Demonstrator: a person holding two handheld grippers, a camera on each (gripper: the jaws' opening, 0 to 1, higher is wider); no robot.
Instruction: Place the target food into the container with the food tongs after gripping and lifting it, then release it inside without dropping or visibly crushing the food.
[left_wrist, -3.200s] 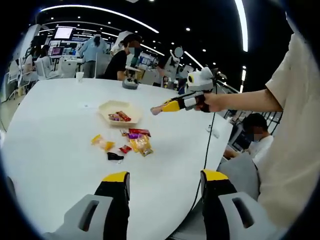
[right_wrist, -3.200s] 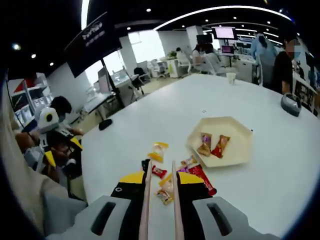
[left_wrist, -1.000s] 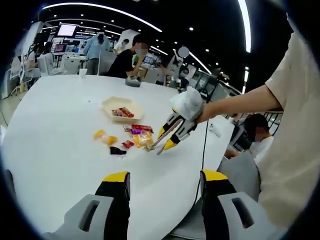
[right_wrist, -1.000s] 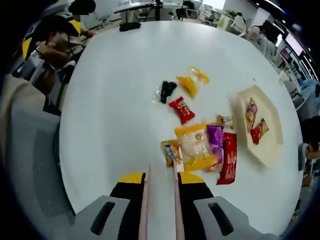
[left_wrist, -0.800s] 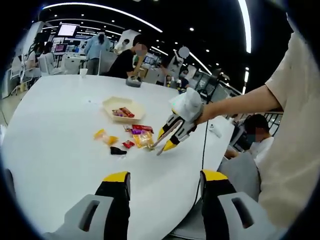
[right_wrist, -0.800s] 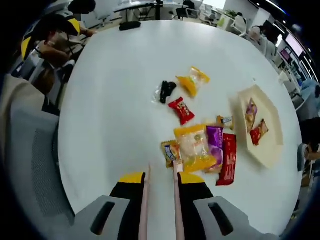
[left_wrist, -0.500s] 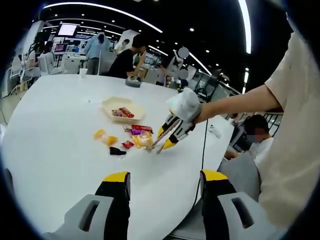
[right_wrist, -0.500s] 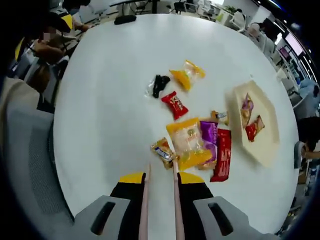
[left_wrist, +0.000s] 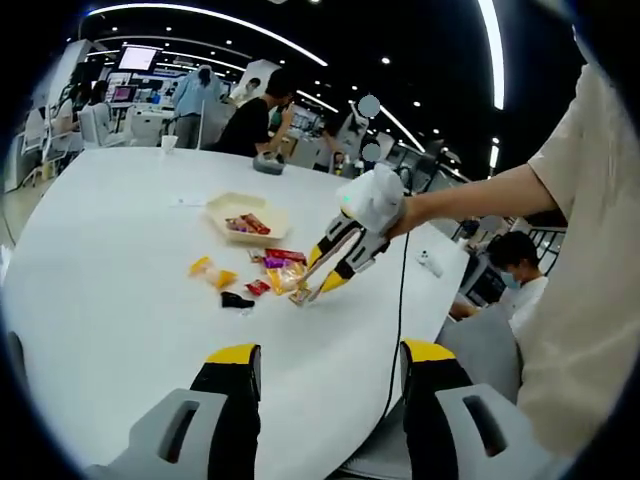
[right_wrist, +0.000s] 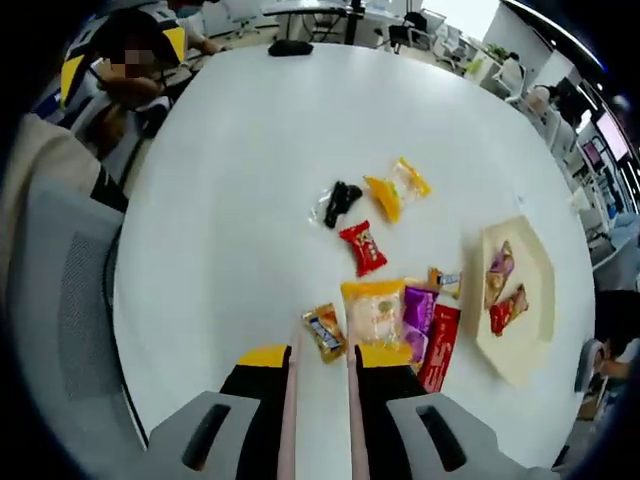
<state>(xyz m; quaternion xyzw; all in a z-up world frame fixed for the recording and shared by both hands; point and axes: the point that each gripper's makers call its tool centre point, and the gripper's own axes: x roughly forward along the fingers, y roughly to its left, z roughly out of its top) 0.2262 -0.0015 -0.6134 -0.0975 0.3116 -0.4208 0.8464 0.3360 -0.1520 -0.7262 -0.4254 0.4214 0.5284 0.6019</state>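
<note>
- Two pale tong arms (right_wrist: 320, 375) sit pinched in my right gripper (right_wrist: 320, 372), tips around the small orange-brown wrapped snack (right_wrist: 324, 332) on the white round table (right_wrist: 220, 200).
- Left gripper (left_wrist: 330, 362) gapes wide, holding nothing.
- I reckon squeezing hard crushes it; loose, it drops before the cream hexagonal tray (right_wrist: 530, 360).

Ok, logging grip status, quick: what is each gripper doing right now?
Left gripper: open, holding nothing.
Right gripper: shut on the food tongs, whose tips sit beside a small snack packet, nothing gripped yet.
</note>
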